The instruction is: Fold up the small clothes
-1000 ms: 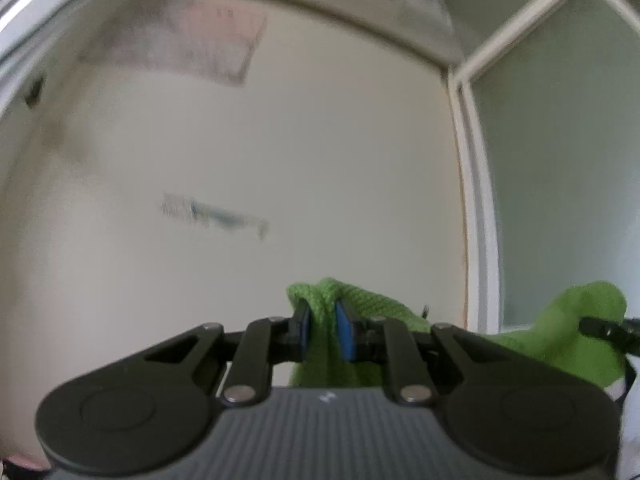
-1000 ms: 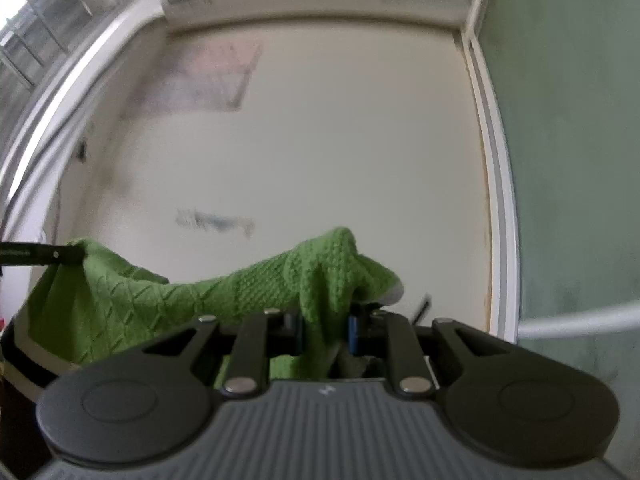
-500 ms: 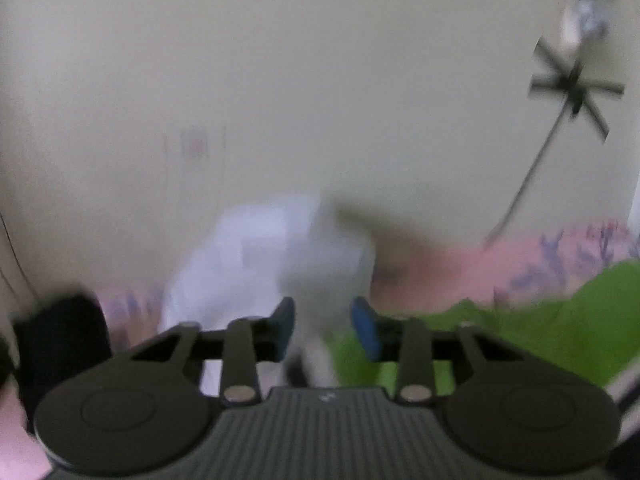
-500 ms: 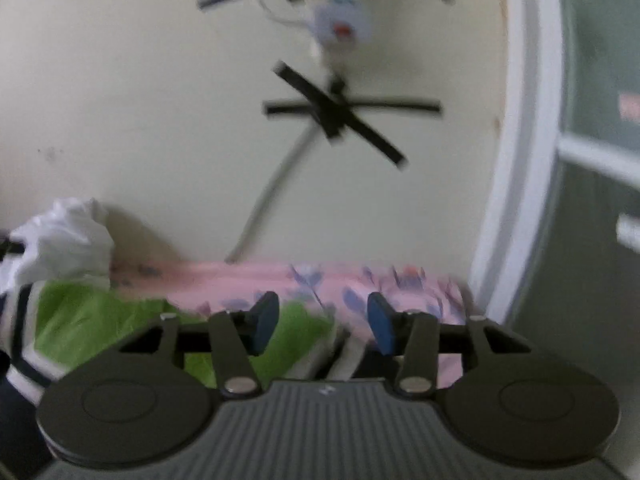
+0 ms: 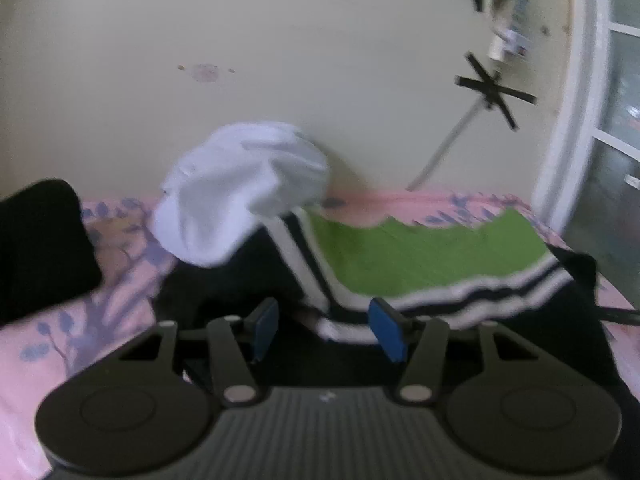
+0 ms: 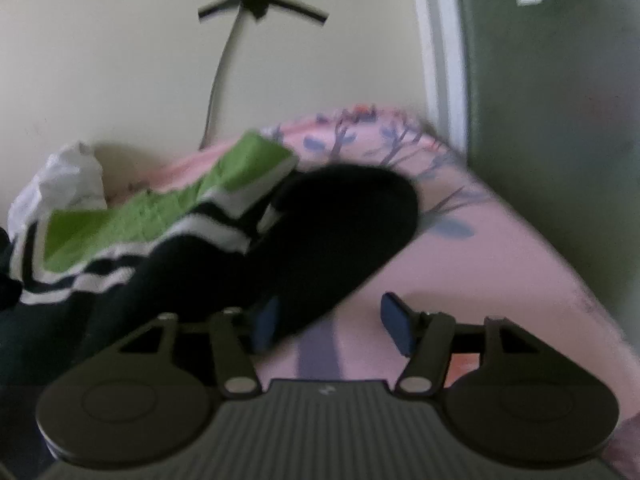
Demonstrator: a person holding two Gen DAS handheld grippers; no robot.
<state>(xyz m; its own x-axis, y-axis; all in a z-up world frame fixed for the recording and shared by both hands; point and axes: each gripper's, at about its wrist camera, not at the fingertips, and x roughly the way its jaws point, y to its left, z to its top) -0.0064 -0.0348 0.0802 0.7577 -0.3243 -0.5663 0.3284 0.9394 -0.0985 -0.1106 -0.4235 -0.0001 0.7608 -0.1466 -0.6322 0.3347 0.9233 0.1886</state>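
A green knit garment (image 5: 424,256) with white and black striped edges lies spread on a pink floral bed sheet (image 5: 116,256); it also shows in the right wrist view as the green garment (image 6: 132,220). My left gripper (image 5: 326,330) hovers just before its striped hem, jaws opening, pads apart and pressing on nothing. My right gripper (image 6: 334,326) is over the sheet, jaws opening. A black part of the garment (image 6: 320,236) lies against its left pad, not pinched.
A crumpled white cloth (image 5: 244,196) sits against the cream wall behind the garment. A black cushion-like shape (image 5: 40,248) is at the far left. A taped cable (image 5: 452,140) runs up the wall. A white door frame (image 5: 576,120) borders the bed's right side.
Both grippers held the green garment raised against the wall a second ago. They swung down toward the bed and let go; the garment now lies on the sheet and both jaws stand apart.
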